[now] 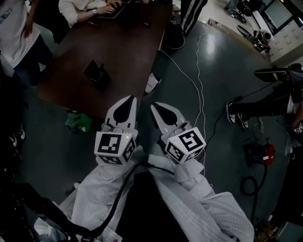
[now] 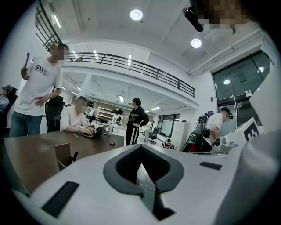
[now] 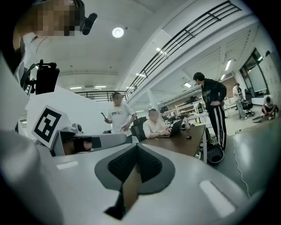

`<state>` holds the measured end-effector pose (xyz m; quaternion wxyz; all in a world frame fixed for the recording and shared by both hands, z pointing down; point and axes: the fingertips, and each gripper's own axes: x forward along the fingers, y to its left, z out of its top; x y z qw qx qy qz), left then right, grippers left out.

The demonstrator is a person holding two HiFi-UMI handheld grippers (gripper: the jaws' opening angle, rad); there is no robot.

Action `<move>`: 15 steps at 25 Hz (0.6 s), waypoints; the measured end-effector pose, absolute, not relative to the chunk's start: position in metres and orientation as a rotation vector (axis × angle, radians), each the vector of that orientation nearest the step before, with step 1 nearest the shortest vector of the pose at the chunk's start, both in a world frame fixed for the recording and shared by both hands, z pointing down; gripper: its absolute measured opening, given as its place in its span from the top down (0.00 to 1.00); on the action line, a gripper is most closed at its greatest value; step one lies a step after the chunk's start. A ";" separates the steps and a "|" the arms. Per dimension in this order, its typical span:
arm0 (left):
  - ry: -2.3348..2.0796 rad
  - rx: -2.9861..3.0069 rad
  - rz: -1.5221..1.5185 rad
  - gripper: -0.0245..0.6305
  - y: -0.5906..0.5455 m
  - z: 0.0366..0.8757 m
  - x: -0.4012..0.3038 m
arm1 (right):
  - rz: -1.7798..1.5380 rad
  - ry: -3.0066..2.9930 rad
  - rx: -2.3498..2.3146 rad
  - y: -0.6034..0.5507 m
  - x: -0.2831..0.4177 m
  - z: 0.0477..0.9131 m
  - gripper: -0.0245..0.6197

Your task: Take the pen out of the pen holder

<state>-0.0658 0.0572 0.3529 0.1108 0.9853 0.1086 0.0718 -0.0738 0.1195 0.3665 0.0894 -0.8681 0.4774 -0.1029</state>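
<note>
A dark box-shaped pen holder stands on the brown table, near its front end, with a black pen sticking up from it. In the left gripper view the pen holder appears at the left, with the pen leaning at its side. My left gripper is shut and empty, held off the table's near right corner over the floor. My right gripper is beside it, also shut and empty. The two grippers are well short of the holder.
A person types on a laptop at the table's far end and another stands at the left. White cables run across the grey floor. A green object lies under the table. A seated person's shoes and a red tool are at the right.
</note>
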 end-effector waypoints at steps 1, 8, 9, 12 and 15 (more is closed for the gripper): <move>0.319 2.894 0.217 0.96 0.056 0.355 -0.055 | -0.311 1.416 -2.583 0.119 -0.062 0.368 0.96; 0.142 2.897 0.228 0.96 0.027 0.364 0.033 | -0.358 1.576 -2.492 0.088 0.037 0.376 0.96; 0.087 2.894 0.223 0.96 0.020 0.365 0.048 | -0.365 1.631 -2.463 0.079 0.053 0.376 0.96; -0.092 2.878 0.203 0.96 0.001 0.363 0.090 | -0.383 1.802 -2.366 0.055 0.104 0.370 0.96; -0.253 2.858 0.180 0.96 -0.014 0.356 0.126 | -0.396 1.933 -2.274 0.037 0.149 0.361 0.96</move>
